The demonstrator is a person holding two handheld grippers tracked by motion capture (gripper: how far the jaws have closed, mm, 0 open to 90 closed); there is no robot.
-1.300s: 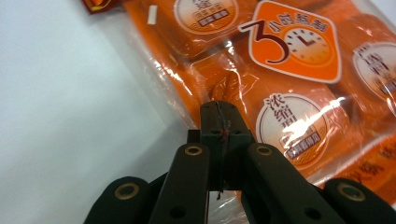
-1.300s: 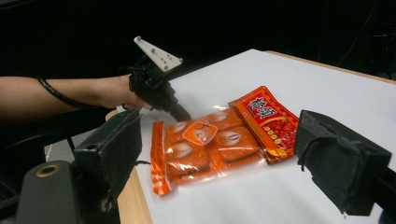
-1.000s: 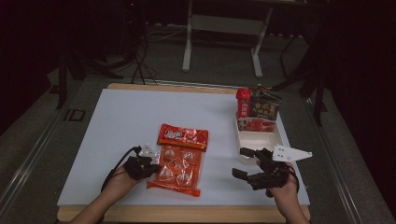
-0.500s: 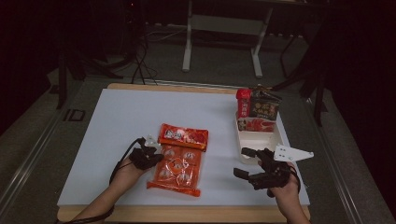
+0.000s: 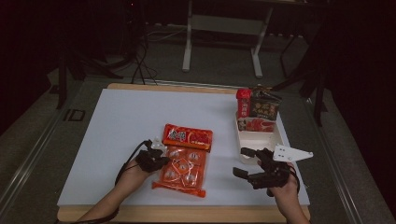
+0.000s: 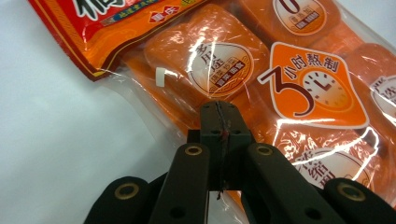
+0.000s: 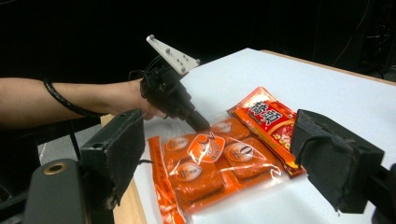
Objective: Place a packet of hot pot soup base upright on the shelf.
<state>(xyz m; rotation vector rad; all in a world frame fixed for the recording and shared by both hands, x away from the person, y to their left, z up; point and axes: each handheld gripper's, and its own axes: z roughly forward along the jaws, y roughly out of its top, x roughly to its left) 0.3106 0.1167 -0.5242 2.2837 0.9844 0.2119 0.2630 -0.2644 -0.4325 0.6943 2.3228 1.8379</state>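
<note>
An orange bag of wrapped cubes (image 5: 184, 165) with a red header lies flat near the table's front edge. My left gripper (image 5: 160, 161) is at the bag's left edge. In the left gripper view its jaws (image 6: 218, 114) are pressed together, tips resting on the clear plastic of the bag (image 6: 299, 84); I see no plastic pinched between them. My right gripper (image 5: 243, 162) hovers to the right of the bag, open and holding nothing. From the right gripper view (image 7: 219, 154) the bag (image 7: 210, 158) lies ahead, with the left gripper (image 7: 195, 121) touching its far edge.
A white tray (image 5: 279, 140) stands at the right, just beyond my right gripper. At its far end are a red tube (image 5: 243, 103), a dark packet (image 5: 265, 106) and a red-and-white packet (image 5: 256, 124). The white table top (image 5: 116, 126) extends left and back.
My left gripper has moved right and slightly forward, from beside the bag onto its left edge. The right gripper has barely shifted.
</note>
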